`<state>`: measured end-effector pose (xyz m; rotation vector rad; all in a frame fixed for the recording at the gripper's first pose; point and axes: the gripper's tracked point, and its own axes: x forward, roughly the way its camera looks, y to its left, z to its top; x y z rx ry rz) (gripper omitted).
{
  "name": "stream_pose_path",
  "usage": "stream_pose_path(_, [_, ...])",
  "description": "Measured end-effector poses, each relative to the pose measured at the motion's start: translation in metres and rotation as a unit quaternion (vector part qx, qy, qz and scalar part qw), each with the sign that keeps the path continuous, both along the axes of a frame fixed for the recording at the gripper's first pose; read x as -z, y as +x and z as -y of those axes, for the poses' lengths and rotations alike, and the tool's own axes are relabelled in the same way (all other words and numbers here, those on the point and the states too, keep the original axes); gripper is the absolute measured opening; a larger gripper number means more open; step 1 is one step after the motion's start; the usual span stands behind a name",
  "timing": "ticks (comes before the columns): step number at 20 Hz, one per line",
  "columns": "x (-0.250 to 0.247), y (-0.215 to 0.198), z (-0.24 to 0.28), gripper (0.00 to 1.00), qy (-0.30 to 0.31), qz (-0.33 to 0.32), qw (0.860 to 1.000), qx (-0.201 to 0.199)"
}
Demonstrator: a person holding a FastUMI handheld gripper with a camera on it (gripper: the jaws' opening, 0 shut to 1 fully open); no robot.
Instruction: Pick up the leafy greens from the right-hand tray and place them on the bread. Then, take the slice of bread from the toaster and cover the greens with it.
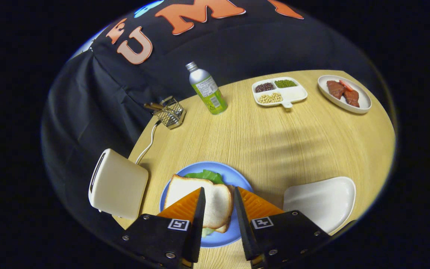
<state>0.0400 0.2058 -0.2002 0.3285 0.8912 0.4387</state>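
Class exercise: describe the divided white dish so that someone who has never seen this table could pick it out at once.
Start at the round wooden table and look to its far side, well beyond the open tool over the sandwich. Between the upright bottle and the meat plate lies the divided dish. Alone among the dishes, it has compartments holding dark, green and pale beans.

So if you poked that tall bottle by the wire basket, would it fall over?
Probably, yes. The bottle is tall and narrow on a small base, so a push near its cap would likely tip it. Once down, its round body would probably roll across the smooth wooden table. The gripper is open above the sandwich's top bread slice, far from it.
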Motion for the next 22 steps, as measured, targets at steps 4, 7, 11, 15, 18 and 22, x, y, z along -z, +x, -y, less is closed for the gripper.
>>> stream_pose_path(4, [-0.061, 0.003, 0.031, 0.6, -0.02, 0.089, 0.996, 0.021])
stream_pose_path(7, [-0.116, -0.005, 0.056, 0.7, -0.024, 0.156, 0.987, 0.036])
stream_pose_path(11, [-0.185, -0.031, 0.094, 0.85, -0.047, 0.248, 0.966, 0.057])
stream_pose_path(15, [-0.231, -0.074, 0.13, 0.93, -0.034, 0.309, 0.947, 0.082])
stream_pose_path(18, [-0.25, -0.101, 0.166, 0.94, -0.055, 0.342, 0.932, 0.109])
stream_pose_path(22, [-0.271, -0.128, 0.202, 0.94, -0.095, 0.375, 0.91, 0.146])
